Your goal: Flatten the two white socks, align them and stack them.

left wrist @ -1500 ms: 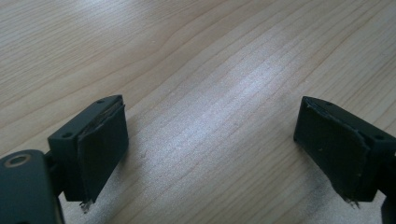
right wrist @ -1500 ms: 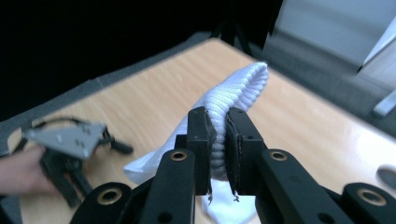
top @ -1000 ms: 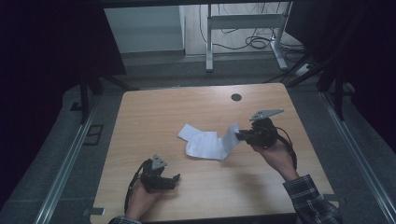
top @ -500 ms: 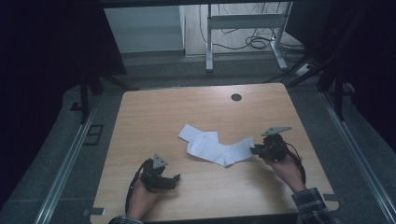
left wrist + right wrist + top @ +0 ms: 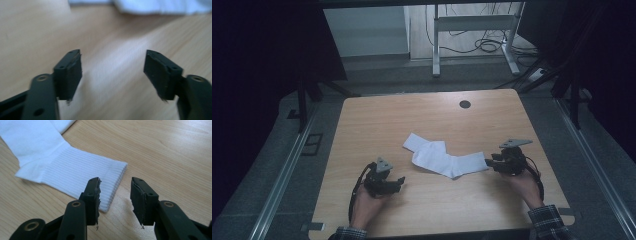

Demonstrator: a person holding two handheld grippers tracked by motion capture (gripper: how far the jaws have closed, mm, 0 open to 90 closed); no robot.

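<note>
Socks (image 5: pixel 444 157) are lying flat near the middle of the table (image 5: pixel 377 115) in the high view, two white ones overlapping: one running toward the upper left, the other stretching out to the right with its ribbed cuff pointing at my right gripper (image 5: pixel 492 162).

Right gripper is sitting at the right of the frame, low over the wood, just beside that cuff end. In the right gripper view I'm seeing the ribbed cuff (image 5: pixel 85 178) spread flat on the table, its edge slipping behind the left-hand jaw while the other jaw is hanging over bare wood. The jaws have just been opening, and they're standing apart now with nothing pinched between them, so I'm calling it open and not gripping the sock. Whether that one pad is brushing the fabric, I honestly can't tell.

Left gripper (image 5: pixel 398 181) is hanging out at the lower left of the high view, well apart from the socks, with my hand (image 5: pixel 364 205) wrapped around the back of it. Its jaws have just been closing in a bit, but in the left gripper view they're sitting wide with only blurry tabletop between them, so that one's open and empty too. A strip of white sock (image 5: pixel 160 6) is peeking along the top edge of that view.

A small dark hole (image 5: pixel 465 104) is showing in the table toward the upper middle.
</note>
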